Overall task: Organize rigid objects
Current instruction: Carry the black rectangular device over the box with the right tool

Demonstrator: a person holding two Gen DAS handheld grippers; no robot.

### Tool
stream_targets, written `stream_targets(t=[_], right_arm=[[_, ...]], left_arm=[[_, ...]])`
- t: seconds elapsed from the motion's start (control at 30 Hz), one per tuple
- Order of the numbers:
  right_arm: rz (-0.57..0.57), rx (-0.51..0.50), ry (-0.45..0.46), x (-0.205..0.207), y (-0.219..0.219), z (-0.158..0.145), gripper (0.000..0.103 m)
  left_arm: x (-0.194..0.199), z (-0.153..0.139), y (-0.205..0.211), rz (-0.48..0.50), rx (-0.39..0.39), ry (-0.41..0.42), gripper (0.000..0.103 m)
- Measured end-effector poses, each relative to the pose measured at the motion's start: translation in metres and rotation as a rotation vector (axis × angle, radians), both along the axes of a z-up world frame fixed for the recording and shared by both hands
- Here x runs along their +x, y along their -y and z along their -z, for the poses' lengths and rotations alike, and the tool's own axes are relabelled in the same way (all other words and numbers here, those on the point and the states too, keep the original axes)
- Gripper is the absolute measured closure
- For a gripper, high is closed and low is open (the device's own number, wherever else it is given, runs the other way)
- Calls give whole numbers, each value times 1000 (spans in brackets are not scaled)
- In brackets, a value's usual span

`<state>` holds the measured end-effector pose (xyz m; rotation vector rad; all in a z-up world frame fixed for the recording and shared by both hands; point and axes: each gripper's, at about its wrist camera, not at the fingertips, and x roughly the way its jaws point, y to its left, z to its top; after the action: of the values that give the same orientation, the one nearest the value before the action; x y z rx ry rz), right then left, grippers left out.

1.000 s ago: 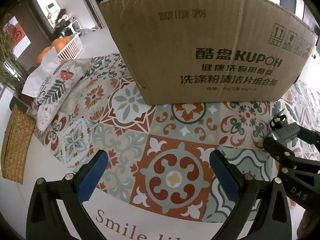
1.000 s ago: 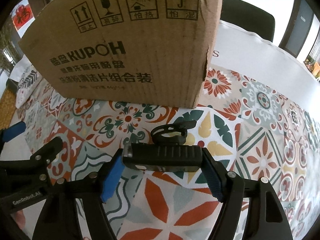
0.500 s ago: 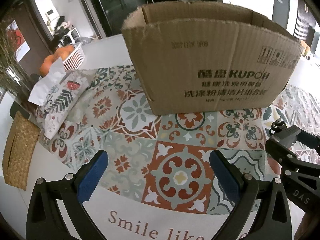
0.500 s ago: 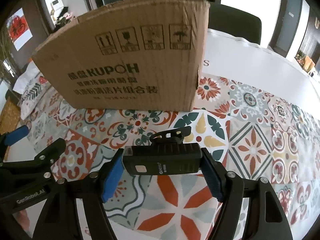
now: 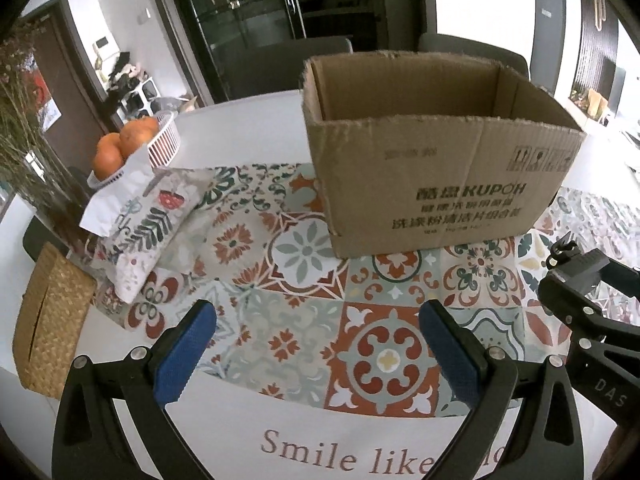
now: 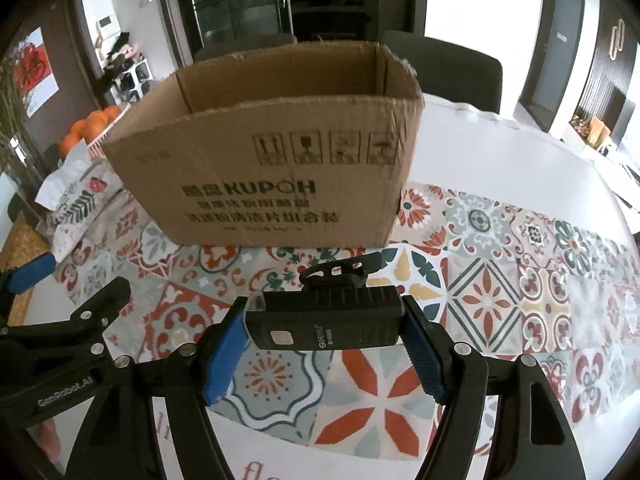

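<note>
Right gripper (image 6: 324, 356) grasping one black bike light (image 6: 326, 322); left gripper (image 5: 318, 350) released; one cardboard box (image 5: 436, 184).

Brown cardboard box (image 5: 436, 184) (black print), red-teal-cream tiled tablecloth (image 5: 304, 320), blue gripper pads (image 5: 182, 354), black bike light (image 6: 326, 322)

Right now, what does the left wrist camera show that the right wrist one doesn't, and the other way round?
Only the left wrist view shows the left gripper open with nothing between its fingers, and the woven mat in full. Only the right wrist view shows the right gripper shut on the black bike light, label facing the camera. Both show the open cardboard box, the patterned tablecloth, the oranges and the printed pillow.
</note>
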<state>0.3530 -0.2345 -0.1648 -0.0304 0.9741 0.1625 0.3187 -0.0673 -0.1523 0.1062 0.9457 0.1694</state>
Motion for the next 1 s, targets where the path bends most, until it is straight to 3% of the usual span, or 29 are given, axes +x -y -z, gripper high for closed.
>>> stream_targets(t=[1.0], right_arm=[[79,20,213,-19,-26,-98,29]], left_arm=[[-9,-98,-27,74,5,235,0]])
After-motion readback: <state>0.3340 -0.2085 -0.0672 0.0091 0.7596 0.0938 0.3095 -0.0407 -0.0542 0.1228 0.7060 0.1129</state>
